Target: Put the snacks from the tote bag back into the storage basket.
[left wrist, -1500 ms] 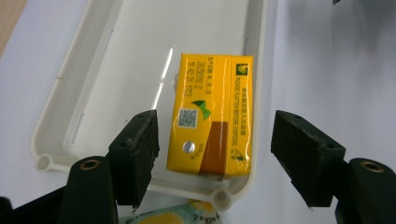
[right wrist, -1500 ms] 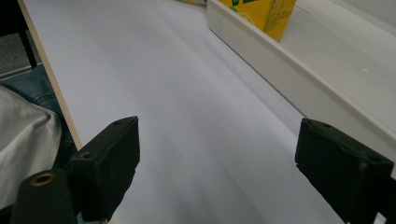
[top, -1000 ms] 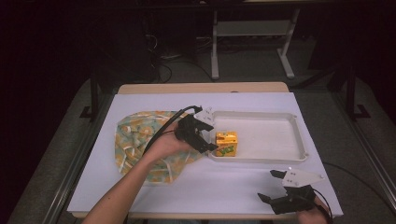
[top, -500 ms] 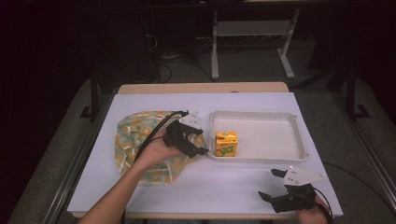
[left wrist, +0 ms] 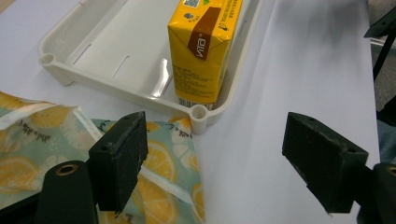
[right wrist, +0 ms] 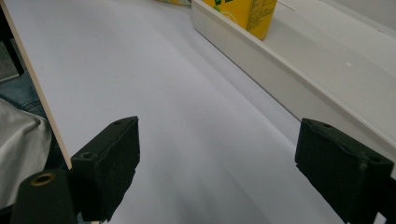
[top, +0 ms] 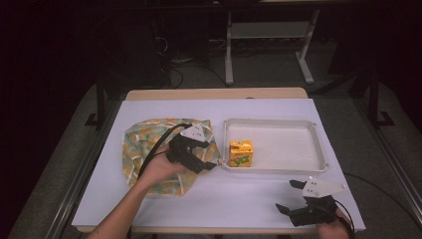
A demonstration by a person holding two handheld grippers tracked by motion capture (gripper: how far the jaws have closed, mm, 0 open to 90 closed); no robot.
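Note:
A yellow juice carton (top: 241,153) stands upright in the near-left corner of the white tray (top: 293,147). My left gripper (top: 211,155) hovers over the right edge of a lemon-print cloth bag (top: 144,139), just left of the tray. Its jaws have just been opening and hold nothing. The left gripper view looks past its open jaws (left wrist: 215,140) at the carton (left wrist: 203,51), the tray corner (left wrist: 198,113) and the bag (left wrist: 37,154). My right gripper (top: 286,195) rests open near the table's front right edge. Ahead of it are the tray wall (right wrist: 261,51) and the carton (right wrist: 243,11).
White paper (top: 249,199) covers the tabletop. The rest of the tray holds nothing. The table's front edge (right wrist: 32,88) runs close by the right gripper. Cables and metal stand legs (top: 229,55) lie on the dark floor beyond the table.
The left gripper has drawn back leftward from the carton to above the bag's edge, and its jaws stand wider. The carton stays in the tray. The right gripper has not moved.

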